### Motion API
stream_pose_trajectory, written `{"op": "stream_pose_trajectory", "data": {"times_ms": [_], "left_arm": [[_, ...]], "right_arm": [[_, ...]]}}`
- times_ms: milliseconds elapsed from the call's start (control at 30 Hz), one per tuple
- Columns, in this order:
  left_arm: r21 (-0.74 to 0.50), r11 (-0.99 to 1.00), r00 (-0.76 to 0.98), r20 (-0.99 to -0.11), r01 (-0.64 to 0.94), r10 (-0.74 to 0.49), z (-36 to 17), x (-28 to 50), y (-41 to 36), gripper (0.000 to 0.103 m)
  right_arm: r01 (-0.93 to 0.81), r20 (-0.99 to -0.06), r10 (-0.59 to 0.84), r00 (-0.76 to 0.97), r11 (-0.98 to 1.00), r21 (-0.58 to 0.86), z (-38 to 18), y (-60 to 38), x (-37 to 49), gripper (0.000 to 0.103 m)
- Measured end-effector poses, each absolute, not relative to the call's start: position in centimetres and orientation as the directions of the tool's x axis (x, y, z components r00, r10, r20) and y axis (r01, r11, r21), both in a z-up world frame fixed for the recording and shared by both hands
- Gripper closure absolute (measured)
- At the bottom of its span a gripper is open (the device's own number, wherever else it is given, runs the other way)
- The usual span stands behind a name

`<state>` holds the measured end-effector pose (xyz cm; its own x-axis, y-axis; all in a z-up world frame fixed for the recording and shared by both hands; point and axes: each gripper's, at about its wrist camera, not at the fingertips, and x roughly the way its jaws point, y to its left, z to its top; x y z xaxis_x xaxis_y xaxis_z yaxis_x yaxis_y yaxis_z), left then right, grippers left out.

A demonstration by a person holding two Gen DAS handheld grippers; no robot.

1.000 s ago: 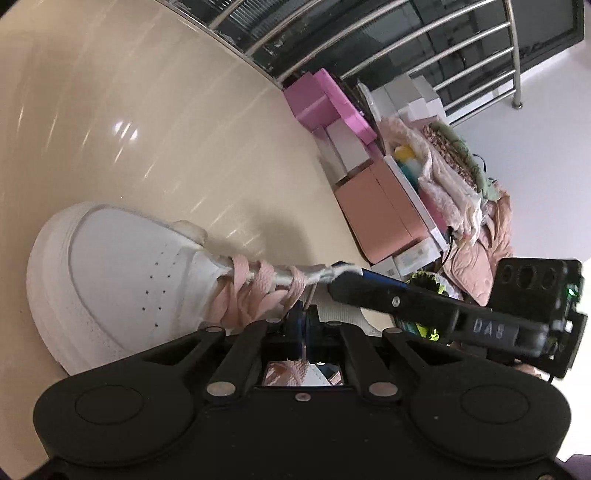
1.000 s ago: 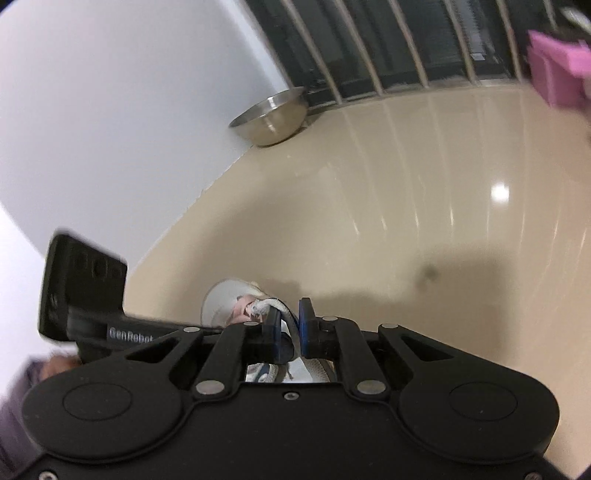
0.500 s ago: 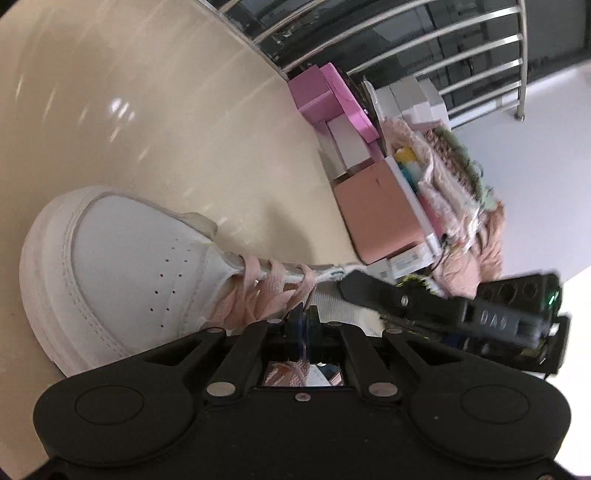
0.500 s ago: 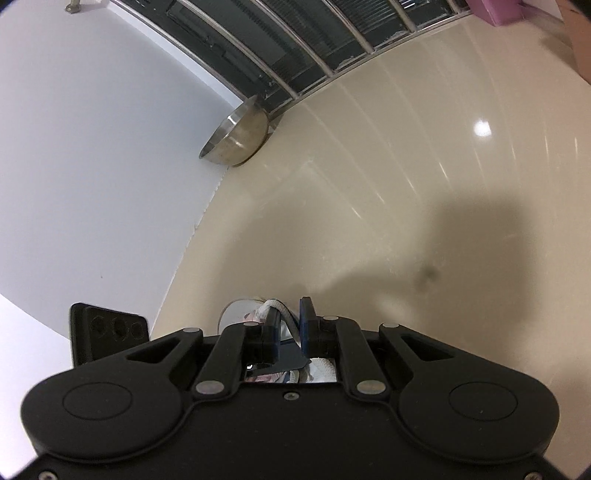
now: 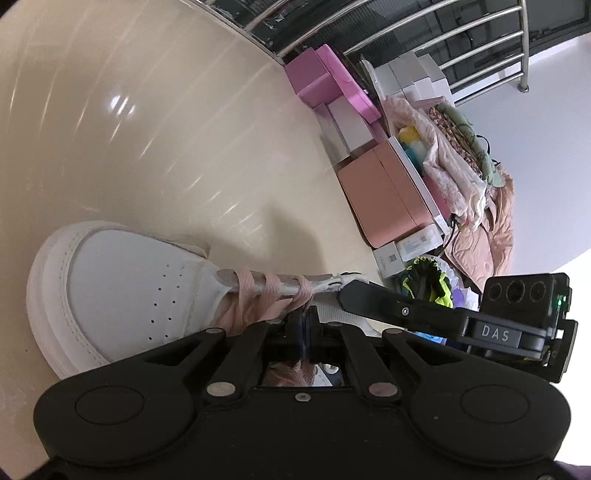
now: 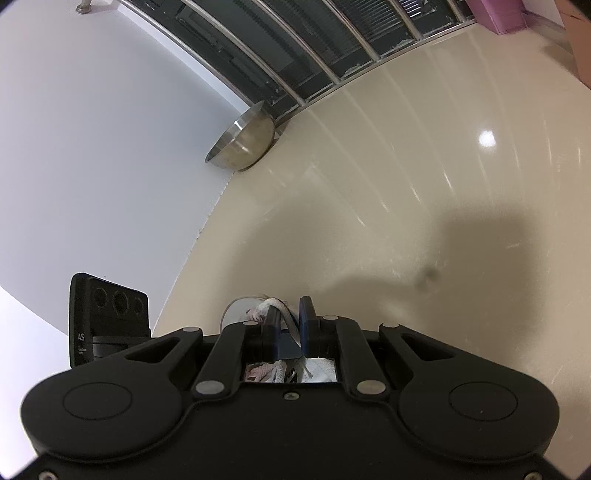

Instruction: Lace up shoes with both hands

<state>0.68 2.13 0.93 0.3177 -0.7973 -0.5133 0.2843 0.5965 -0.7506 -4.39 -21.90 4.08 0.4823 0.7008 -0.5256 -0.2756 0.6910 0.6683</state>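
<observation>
White leather sneaker with pink flat laces lies on the glossy beige floor. Left gripper fingers pinched together on a pink lace. Right gripper fingers clamped on the sneaker's white collar edge.

**A:** How is the light in these two views?

**B:** Bright and even. Overhead lamps leave white glare spots and streaks on the glossy cream floor, and a broad soft shadow darkens it in the right wrist view.

**A:** And the sharpness?

**B:** Mostly sharp. Strong fisheye bending curves the metal railing and the wall edge, and the corners fall to black.
</observation>
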Motion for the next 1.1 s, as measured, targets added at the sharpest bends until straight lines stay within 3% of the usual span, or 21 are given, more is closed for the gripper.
{"op": "stream_pose_trajectory", "data": {"times_ms": [300, 767, 867, 967, 1100], "left_arm": [[-0.792, 0.564, 0.285, -0.499, 0.234, -0.819, 0.5, 1.4, 2.5, 0.099], [-0.719, 0.63, 0.358, -0.528, 0.294, -0.77, 2.3, 0.0, 2.0, 0.099], [-0.698, 0.644, 0.365, -0.538, 0.313, -0.76, 2.8, 0.0, 1.6, 0.099], [-0.687, 0.65, 0.37, -0.541, 0.323, -0.755, 2.9, 0.0, 1.4, 0.099], [-0.685, 0.654, 0.375, -0.541, 0.322, -0.752, 2.8, -0.1, 1.3, 0.099]], "right_arm": [[-0.294, -0.535, 0.681, 0.5, 0.715, 0.634, 4.4, -21.3, -4.8, 0.093], [-0.456, -0.56, 0.607, 0.564, 0.794, 0.401, 6.1, -19.1, -7.4, 0.089], [-0.446, -0.496, 0.702, 0.511, 0.71, 0.546, 6.0, -21.5, -6.6, 0.071], [-0.398, -0.366, 0.806, 0.466, 0.56, 0.726, 5.4, -24.7, -5.0, 0.071], [-0.312, -0.373, 0.833, 0.408, 0.511, 0.801, 3.9, -24.5, -1.9, 0.072]]}}
